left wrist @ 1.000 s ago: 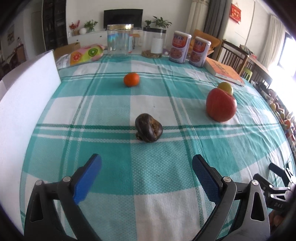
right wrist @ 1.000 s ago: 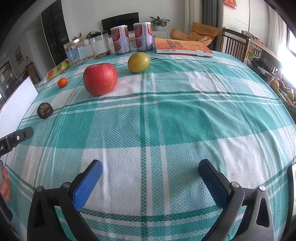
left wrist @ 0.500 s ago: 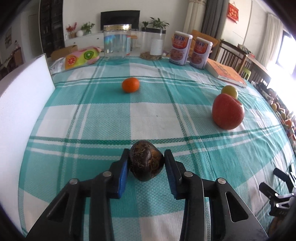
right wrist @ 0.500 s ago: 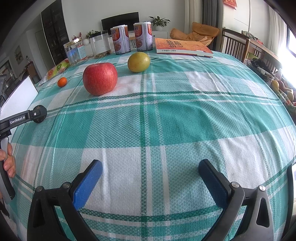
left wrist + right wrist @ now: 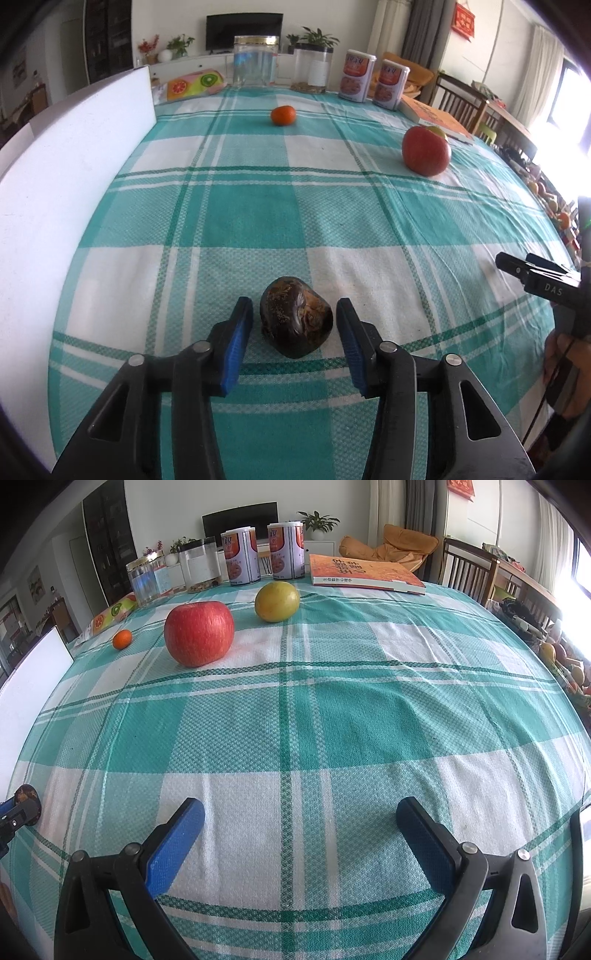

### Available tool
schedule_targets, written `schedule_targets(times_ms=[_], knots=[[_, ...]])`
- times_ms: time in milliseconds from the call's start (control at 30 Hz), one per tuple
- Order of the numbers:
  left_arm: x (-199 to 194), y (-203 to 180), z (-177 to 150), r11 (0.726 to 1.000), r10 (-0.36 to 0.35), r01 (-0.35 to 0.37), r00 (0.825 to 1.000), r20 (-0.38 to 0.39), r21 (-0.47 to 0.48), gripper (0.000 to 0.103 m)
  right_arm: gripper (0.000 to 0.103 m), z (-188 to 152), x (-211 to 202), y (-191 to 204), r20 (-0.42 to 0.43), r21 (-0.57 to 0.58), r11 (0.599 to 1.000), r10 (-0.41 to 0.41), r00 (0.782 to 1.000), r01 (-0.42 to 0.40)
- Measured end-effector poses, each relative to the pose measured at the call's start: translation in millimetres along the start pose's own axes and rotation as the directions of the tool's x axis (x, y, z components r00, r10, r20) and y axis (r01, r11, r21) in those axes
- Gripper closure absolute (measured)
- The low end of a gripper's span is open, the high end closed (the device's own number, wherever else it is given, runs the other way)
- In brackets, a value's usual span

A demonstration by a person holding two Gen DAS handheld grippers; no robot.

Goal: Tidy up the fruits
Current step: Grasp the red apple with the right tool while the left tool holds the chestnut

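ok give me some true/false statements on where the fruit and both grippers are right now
1. The dark brown fruit sits between the left gripper fingers, with small gaps either side. True.
2. The right gripper is shut on the red apple. False: it is open over bare cloth, and the apple sits far ahead.
3. The yellow-green fruit lies beyond the apple, nearer the book. True.
4. The small orange is stacked on the apple. False: it rests alone on the tablecloth.

Bare tablecloth lies ahead of the right gripper; a white board walls the left edge.
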State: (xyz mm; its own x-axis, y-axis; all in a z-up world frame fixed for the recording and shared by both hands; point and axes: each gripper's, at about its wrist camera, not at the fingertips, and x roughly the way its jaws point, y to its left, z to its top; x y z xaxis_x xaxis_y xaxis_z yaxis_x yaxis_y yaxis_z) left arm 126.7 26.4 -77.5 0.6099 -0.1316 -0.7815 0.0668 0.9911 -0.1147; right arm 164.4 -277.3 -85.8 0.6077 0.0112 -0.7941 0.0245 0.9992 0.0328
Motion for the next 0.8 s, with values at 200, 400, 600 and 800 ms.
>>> schedule_targets(times_ms=[200, 400, 600, 800], knots=[[9, 1, -1, 0.998, 0.059, -0.059, 0.998, 0.014, 0.006, 0.016, 0.000, 0, 0, 0, 0.000, -0.001, 1.000, -0.002, 1.000, 0.002], [16, -5, -1, 0.994, 0.105, -0.104, 0.994, -0.011, 0.042, 0.006, 0.000, 0, 2, 5, -0.014, -0.026, 0.999, -0.028, 1.000, 0.028], [16, -5, -2, 0.993, 0.112, -0.112, 0.994, -0.012, 0.044, 0.004, 0.000, 28, 9, 10, -0.101, 0.028, 0.990, 0.138, 0.985, -0.136], [16, -5, -2, 0.993, 0.112, -0.112, 0.994, -0.011, 0.044, 0.004, 0.000, 100, 46, 56, -0.023, 0.013, 0.982, 0.189, 0.982, -0.188]])
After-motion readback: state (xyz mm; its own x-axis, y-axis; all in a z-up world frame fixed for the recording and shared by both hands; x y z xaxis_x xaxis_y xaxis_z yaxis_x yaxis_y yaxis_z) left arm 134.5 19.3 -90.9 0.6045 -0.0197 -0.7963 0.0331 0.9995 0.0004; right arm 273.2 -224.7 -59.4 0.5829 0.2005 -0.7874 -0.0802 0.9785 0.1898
